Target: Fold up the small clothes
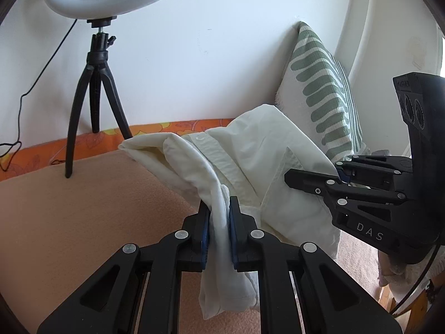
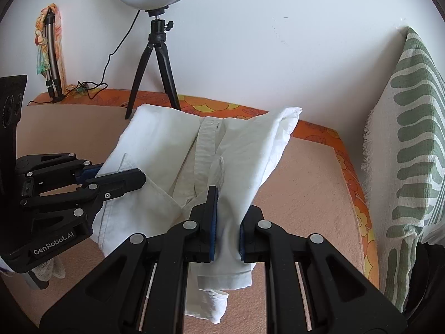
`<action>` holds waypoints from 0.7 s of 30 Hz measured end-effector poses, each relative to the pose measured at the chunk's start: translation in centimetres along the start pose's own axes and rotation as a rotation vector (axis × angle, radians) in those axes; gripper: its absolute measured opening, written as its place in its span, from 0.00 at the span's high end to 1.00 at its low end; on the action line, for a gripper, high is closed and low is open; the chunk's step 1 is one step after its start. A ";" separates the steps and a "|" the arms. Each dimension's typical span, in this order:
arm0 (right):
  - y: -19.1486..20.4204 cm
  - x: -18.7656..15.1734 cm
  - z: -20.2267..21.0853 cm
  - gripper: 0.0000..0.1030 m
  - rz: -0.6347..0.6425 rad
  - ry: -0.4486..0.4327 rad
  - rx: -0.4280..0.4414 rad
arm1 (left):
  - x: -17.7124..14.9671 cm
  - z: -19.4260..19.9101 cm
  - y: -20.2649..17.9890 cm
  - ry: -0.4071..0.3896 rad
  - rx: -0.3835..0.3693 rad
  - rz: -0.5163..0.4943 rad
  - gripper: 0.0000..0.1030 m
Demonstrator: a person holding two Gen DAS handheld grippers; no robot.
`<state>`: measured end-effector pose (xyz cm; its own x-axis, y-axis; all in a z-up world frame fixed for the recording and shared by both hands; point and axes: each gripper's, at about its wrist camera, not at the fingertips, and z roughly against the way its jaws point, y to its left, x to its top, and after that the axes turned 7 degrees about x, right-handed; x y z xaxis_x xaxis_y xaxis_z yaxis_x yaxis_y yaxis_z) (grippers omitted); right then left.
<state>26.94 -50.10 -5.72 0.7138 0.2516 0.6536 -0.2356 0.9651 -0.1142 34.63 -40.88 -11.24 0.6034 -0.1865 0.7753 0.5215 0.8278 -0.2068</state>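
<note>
White shirt (image 2: 172,150): long axis runs 6 to 12 o'clock, creased, button placket up. Left gripper (image 1: 218,231) and right gripper (image 2: 226,231) each clamp bunched fabric.

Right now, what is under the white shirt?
The white shirt hangs from both grippers, its far part on a peach blanket that covers the bed. The blanket shows all around. What lies directly beneath the cloth is covered; I cannot see it.

Shirt (image 2: 167,150) on blanket (image 2: 300,183); tripod (image 2: 155,64) behind; pillow (image 2: 411,144) right, against wall
</note>
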 end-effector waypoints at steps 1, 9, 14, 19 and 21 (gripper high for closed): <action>-0.5 0.0 -0.5 0.88 -0.009 0.001 0.001 | 0.0 -0.5 -0.1 0.003 0.005 -0.002 0.90; -3.7 -0.1 -3.1 0.85 -0.083 0.053 -0.063 | 0.0 -2.7 0.1 0.063 0.052 -0.014 0.82; -5.0 -0.2 -2.8 0.24 -0.132 0.062 -0.200 | 0.0 -1.7 0.7 0.064 0.062 -0.029 0.37; -5.4 0.3 -1.4 0.09 -0.160 0.023 -0.231 | 0.4 0.1 0.8 0.038 0.083 -0.015 0.14; -5.4 0.2 -1.0 0.08 -0.164 0.019 -0.225 | 0.5 0.2 0.8 0.074 0.089 -0.007 0.14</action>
<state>28.99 -55.19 -5.72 0.7433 0.0899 0.6629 0.0349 0.9844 -0.1726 35.29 -40.18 -10.91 0.6442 -0.2282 0.7300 0.4721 0.8696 -0.1448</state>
